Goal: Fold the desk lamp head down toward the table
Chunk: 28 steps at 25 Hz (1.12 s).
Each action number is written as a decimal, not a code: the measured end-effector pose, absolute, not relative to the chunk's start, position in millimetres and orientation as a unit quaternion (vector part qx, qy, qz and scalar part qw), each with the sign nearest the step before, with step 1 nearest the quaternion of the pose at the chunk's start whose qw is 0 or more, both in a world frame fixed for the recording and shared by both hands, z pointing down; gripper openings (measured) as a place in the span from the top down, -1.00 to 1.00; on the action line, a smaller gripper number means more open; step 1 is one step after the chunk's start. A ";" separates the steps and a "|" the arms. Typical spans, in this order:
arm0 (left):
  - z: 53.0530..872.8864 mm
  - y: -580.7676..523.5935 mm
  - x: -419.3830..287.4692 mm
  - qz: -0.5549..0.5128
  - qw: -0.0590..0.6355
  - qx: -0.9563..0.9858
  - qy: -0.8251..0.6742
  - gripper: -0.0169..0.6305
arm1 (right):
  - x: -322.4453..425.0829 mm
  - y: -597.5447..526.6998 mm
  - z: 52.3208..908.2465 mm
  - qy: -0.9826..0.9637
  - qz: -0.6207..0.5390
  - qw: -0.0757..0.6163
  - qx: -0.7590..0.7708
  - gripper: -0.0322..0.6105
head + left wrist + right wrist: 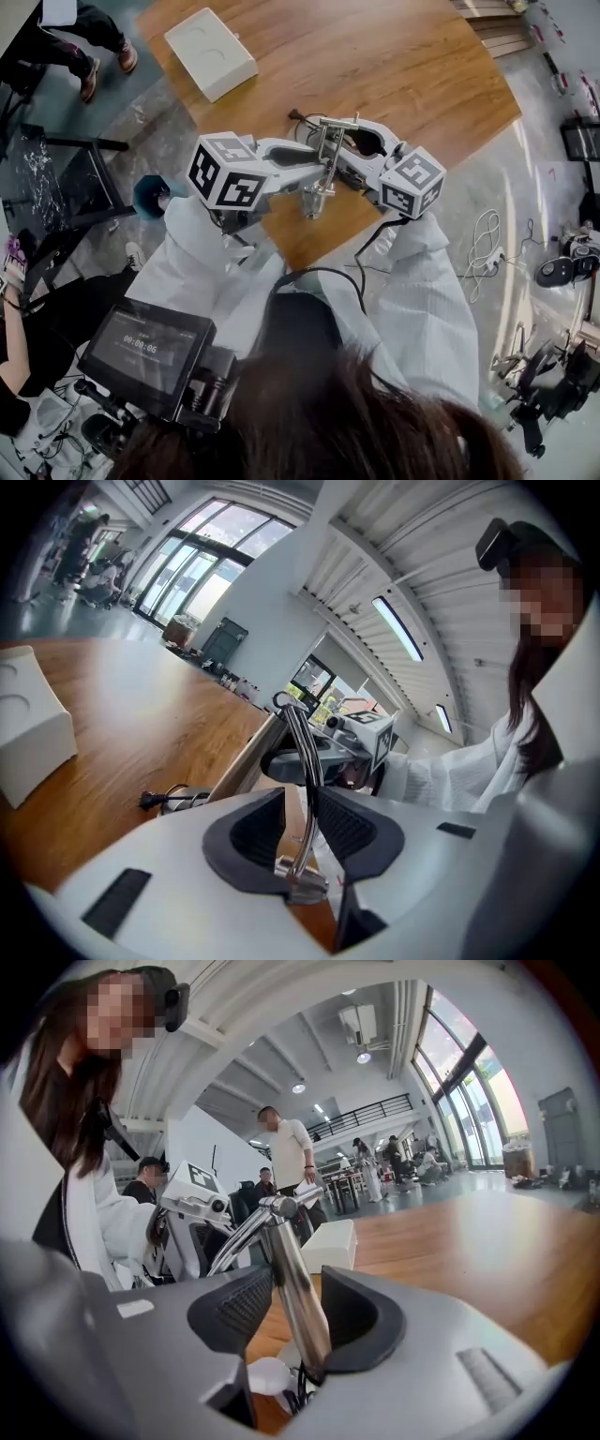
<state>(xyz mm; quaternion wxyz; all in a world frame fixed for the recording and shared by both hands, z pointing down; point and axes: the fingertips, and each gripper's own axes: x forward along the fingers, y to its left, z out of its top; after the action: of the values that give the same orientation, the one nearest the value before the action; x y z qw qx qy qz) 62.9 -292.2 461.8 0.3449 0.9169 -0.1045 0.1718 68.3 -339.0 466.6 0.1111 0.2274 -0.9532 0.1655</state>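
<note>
The desk lamp is a chrome frame of thin rods and a thicker tube (pixel 325 155) at the near edge of the wooden table (pixel 394 66). My two grippers face each other across it. The left gripper (pixel 311 176) has a thin chrome rod (pixel 306 761) running between its jaws, with a gap on the left pad's side. The right gripper (pixel 354 155) has the thicker chrome tube (pixel 292 1288) slanting between its jaws, leaning on the right pad (pixel 349 1312); wood shows past the other pad. A white part of the lamp (pixel 264 1374) lies low under the right gripper. Its black plug and cable (pixel 167 800) lie on the table.
A white box (pixel 210 52) stands at the table's far left, also in the left gripper view (pixel 28 728) and the right gripper view (pixel 328 1241). A small monitor (pixel 145 352) hangs at my chest. People stand behind (pixel 291 1162). The table's near corner (pixel 291 253) is just below the grippers.
</note>
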 end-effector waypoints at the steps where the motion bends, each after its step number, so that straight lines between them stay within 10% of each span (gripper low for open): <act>1: 462.0 -287.3 56.1 0.176 0.342 0.917 -0.107 0.63 | 69.7 -336.2 467.1 -0.949 0.172 0.115 0.238 0.47; 15: 349.4 -303.6 22.7 0.099 0.191 0.904 -0.368 0.94 | 100.9 -299.0 375.5 -0.884 0.168 0.058 0.431 0.89; 28: 330.5 -287.9 47.4 0.074 0.148 0.899 -0.405 0.94 | 95.9 -267.6 326.8 -0.866 0.101 0.045 0.487 0.90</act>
<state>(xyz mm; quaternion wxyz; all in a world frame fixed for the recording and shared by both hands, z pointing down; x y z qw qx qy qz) 47.4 -287.9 330.5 0.1483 0.8993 -0.4047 0.0738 95.9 -267.6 326.8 0.0452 0.4873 -0.8662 0.1006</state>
